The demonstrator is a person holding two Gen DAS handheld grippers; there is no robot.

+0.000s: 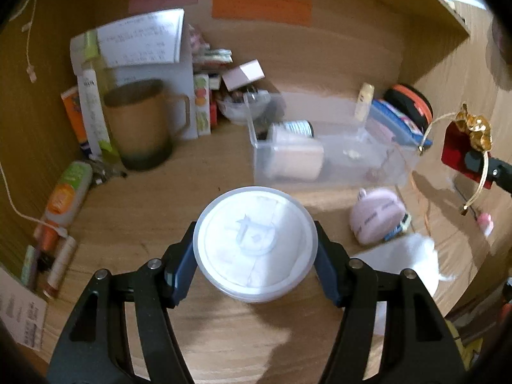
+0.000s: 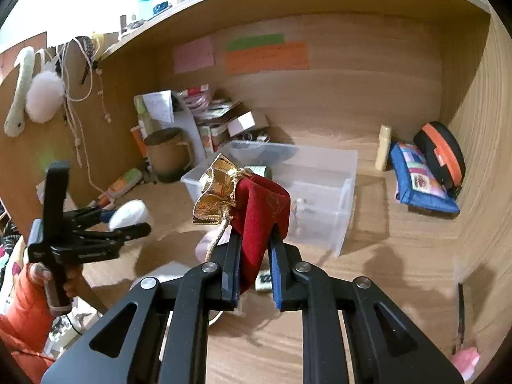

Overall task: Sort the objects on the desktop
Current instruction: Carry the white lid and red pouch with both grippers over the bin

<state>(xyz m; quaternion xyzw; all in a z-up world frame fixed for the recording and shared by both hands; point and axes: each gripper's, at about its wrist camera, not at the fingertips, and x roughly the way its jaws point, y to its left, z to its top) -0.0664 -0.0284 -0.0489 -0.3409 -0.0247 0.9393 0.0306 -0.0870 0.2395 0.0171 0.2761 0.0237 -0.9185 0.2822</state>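
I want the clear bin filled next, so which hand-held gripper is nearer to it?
Probably the right hand-held gripper. Shut on the red pouch, it hangs beside the clear bin. The left hand-held gripper, holding the round white container, sits farther out.

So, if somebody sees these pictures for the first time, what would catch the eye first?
Probably the red pouch with its gold top, pinched in the right gripper above the desk. Next, the round white tub clamped between the fingers of the left gripper. Behind both sits a clear bin on the desk, with clutter around a brown mug in the back left corner.
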